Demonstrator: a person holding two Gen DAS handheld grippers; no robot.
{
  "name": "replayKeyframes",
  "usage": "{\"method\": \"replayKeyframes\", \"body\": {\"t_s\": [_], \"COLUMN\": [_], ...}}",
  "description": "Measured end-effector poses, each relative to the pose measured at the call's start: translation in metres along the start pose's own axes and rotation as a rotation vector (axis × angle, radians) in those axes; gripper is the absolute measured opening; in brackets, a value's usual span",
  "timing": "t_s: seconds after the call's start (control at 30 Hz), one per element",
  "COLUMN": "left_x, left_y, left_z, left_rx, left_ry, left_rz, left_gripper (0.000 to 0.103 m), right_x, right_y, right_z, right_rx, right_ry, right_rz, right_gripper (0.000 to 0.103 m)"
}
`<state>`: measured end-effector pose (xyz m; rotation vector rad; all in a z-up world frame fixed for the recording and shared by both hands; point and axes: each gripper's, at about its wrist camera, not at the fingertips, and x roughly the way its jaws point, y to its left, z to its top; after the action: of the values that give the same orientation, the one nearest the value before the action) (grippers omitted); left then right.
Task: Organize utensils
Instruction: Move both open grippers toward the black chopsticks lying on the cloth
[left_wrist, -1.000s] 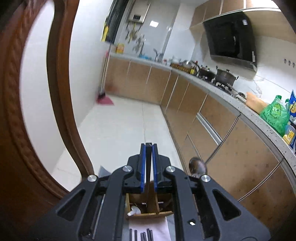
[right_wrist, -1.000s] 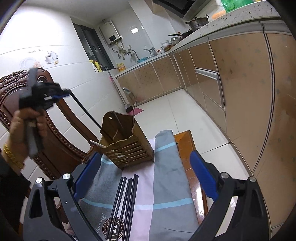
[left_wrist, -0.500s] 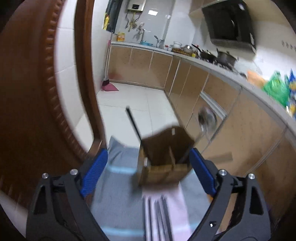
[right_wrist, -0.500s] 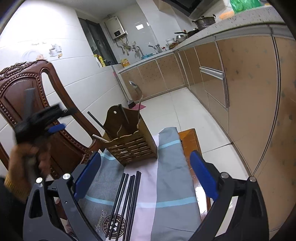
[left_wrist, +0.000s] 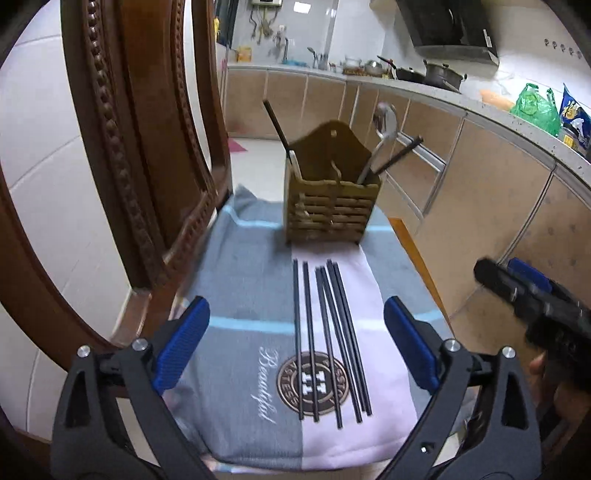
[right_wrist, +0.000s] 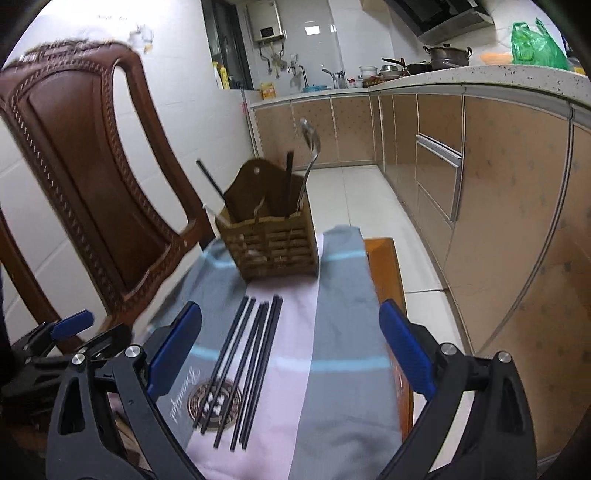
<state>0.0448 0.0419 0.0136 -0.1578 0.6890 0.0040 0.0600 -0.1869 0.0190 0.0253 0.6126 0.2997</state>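
Black chopsticks (left_wrist: 328, 339) lie loose in a row on the grey-and-pink cloth (left_wrist: 243, 295) at lower centre of the left wrist view, long axes running straight away from the left gripper (left_wrist: 297, 347) toward the wooden holder (left_wrist: 330, 206) beyond them. That gripper's jaws have just been opening and stand wide with nothing between them, framing the sticks more squarely than the right gripper (right_wrist: 290, 350), also wide and empty. Thin, glossy and bunched, they look awkward to single out.
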Motion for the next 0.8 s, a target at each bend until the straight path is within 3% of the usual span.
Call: {"method": "replayKeyframes", "body": {"t_s": [0.1,0.2,0.8], "left_x": [-0.008,-0.010,-0.010], "left_y": [-0.005,-0.004,0.003], "left_z": [-0.001,-0.003,-0.004], "left_rx": [0.029,0.026,0.009], "left_ry": [-0.040,-0.033,-0.022], "left_rz": [0.012,0.006,0.001], "left_gripper": [0.094,0.094,0.094], "right_x": [-0.006,-0.010,-0.001], "right_y": [0.013,0.017,0.019], "right_z": [-0.013,-0.021,-0.019], "right_rx": [-0.033,-0.034,-0.023], "right_ry": [0.006,0.004,0.017], "right_rz": [-0.020,-0.020,-0.014], "right_gripper": [0.094,0.094,0.094]}}
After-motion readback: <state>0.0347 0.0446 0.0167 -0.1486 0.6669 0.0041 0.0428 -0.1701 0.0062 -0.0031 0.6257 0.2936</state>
